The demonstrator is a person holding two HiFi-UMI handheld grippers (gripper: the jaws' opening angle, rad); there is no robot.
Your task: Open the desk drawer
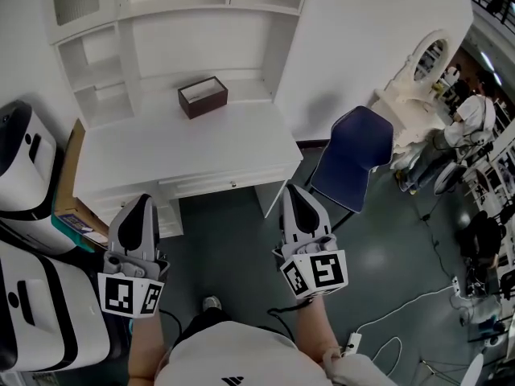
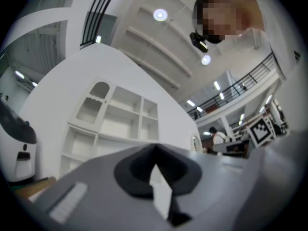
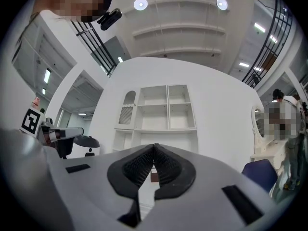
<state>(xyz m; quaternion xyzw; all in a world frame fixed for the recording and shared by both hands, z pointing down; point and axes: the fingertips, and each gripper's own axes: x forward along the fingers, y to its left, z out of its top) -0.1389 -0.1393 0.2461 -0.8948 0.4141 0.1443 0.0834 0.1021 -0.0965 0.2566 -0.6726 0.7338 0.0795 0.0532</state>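
Note:
A white desk (image 1: 161, 155) with a shelved hutch stands ahead of me. Its drawer (image 1: 211, 182) runs along the front edge, closed, with a small knob (image 1: 233, 184). A brown open box (image 1: 203, 96) sits at the back of the desktop. My left gripper (image 1: 144, 199) hovers in front of the desk's left end, jaws shut and empty. My right gripper (image 1: 290, 190) hangs just off the desk's right front corner, also shut with nothing in it. In the left gripper view the left gripper (image 2: 155, 148) points at the hutch. The right gripper (image 3: 154, 146) does the same in the right gripper view.
A blue chair (image 1: 354, 155) stands to the right of the desk. White and black machines (image 1: 28, 155) and a cardboard box (image 1: 71, 171) crowd the left side. A white ornate dresser (image 1: 418, 71) and a person (image 1: 475, 115) are far right. Cables (image 1: 402, 312) lie on the floor.

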